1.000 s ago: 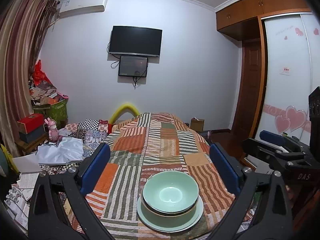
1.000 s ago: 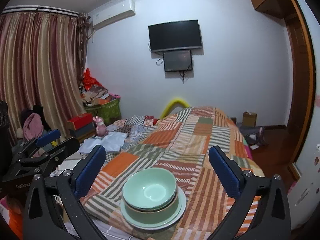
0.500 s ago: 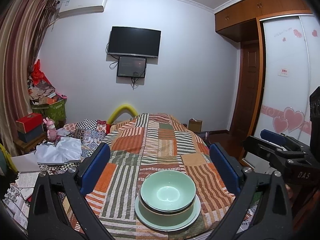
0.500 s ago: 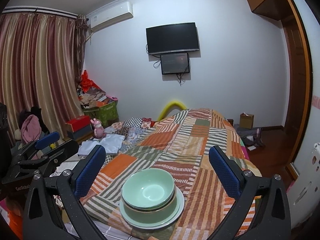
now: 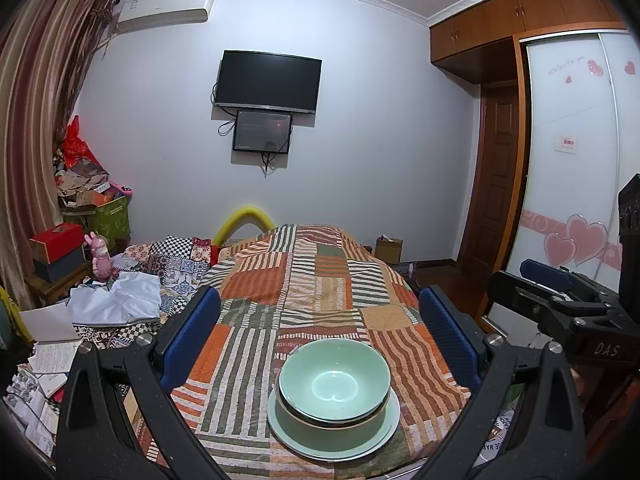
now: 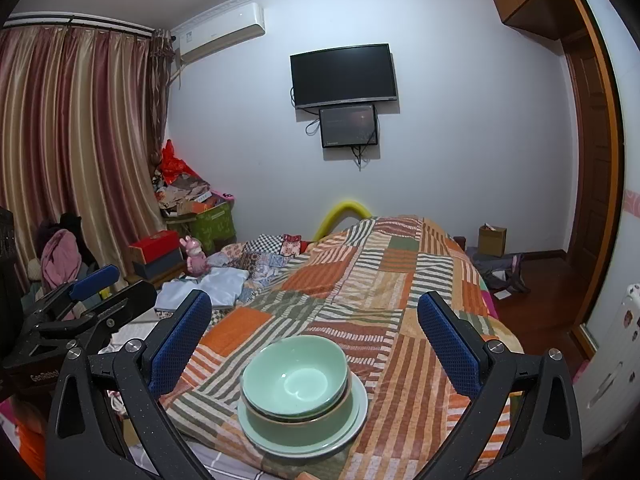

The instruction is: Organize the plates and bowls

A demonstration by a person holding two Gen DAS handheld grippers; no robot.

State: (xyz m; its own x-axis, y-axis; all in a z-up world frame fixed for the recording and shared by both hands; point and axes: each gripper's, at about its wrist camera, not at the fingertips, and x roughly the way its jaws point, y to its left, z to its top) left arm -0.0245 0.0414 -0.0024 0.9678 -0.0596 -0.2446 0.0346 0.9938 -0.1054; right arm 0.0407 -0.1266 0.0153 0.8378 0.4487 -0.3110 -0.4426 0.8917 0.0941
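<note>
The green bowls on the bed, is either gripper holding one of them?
No. The stacked green bowls sit on a plate on the bedspread, with both grippers' fingers spread wide and touching nothing.

Bowls [image 5: 334,380]: pale celadon green; the lower bowl [image 6: 298,420] carries a thin brown rim line. Plate [image 5: 384,428]: the same pale green. Bedspread [image 5: 320,280]: patchwork of orange, brown, olive and cream striped blocks. Fingers [image 5: 192,336]: black frames with textured blue pads. Curtain [image 6: 68,152]: vertical maroon and gold stripes. Toy rabbit [image 5: 102,258]: pink. Box [image 5: 56,240]: red.
</note>
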